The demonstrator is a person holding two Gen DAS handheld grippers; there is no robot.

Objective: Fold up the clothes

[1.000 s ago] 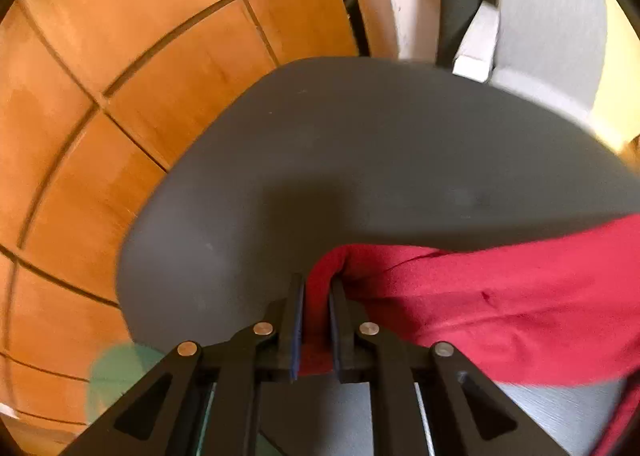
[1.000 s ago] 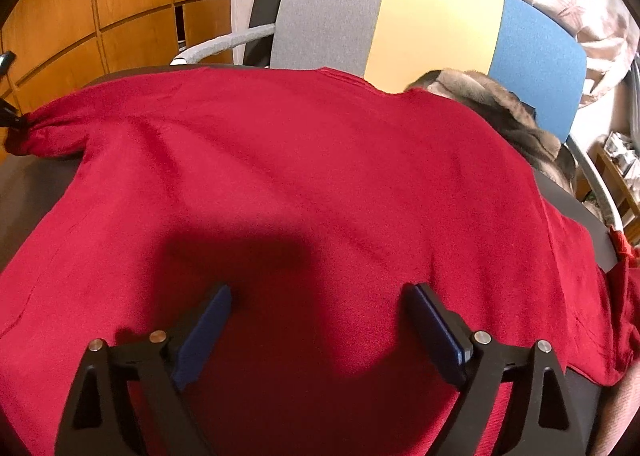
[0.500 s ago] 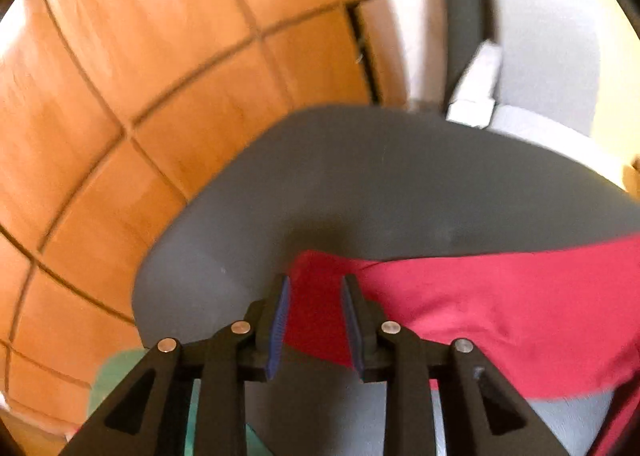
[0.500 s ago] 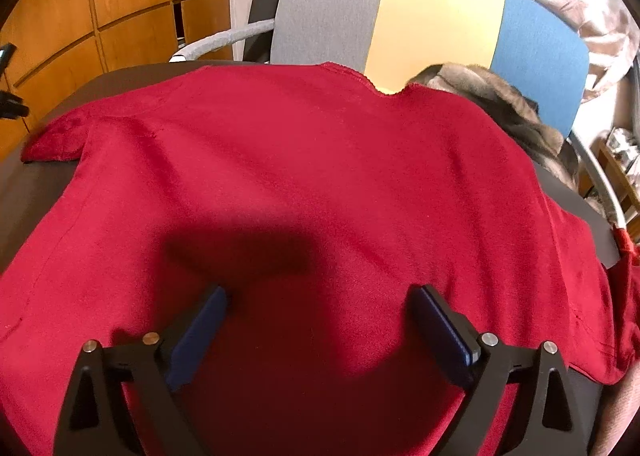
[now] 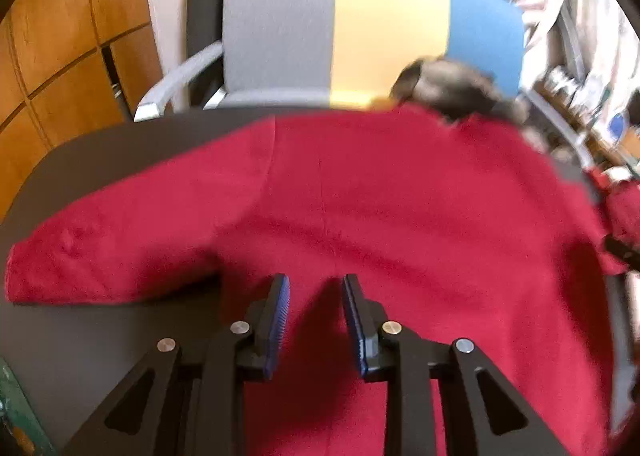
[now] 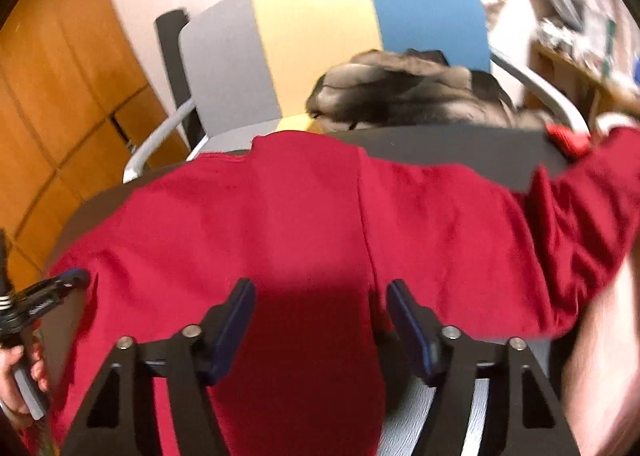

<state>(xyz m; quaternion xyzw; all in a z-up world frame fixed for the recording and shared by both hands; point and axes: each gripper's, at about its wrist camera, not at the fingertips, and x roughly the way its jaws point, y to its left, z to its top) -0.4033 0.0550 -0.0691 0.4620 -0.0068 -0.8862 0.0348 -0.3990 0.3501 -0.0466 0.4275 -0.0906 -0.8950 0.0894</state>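
A red short-sleeved shirt [image 5: 392, 208] lies spread flat on a dark grey round table [image 5: 100, 336]. Its left sleeve [image 5: 100, 252] lies stretched out to the left. My left gripper [image 5: 314, 292] is open and empty, just above the shirt's body near the sleeve's armpit. In the right wrist view the same shirt [image 6: 280, 224] covers the table, and its right sleeve [image 6: 580, 232] hangs over the table's right edge. My right gripper [image 6: 320, 296] is wide open and empty above the shirt's lower body. The left gripper [image 6: 48, 296] shows at the far left edge.
A chair with a grey, yellow and blue back [image 5: 360, 28] stands behind the table, with a grey-brown garment [image 6: 400, 92] heaped on its seat. Wooden panelling [image 5: 60, 36] lies to the left. Cluttered shelves [image 5: 592, 96] are at the right.
My left gripper has let go of the sleeve end, opened, and swung right over the shirt's body. The sleeve now lies flat. My right gripper has shifted right and narrowed a little.
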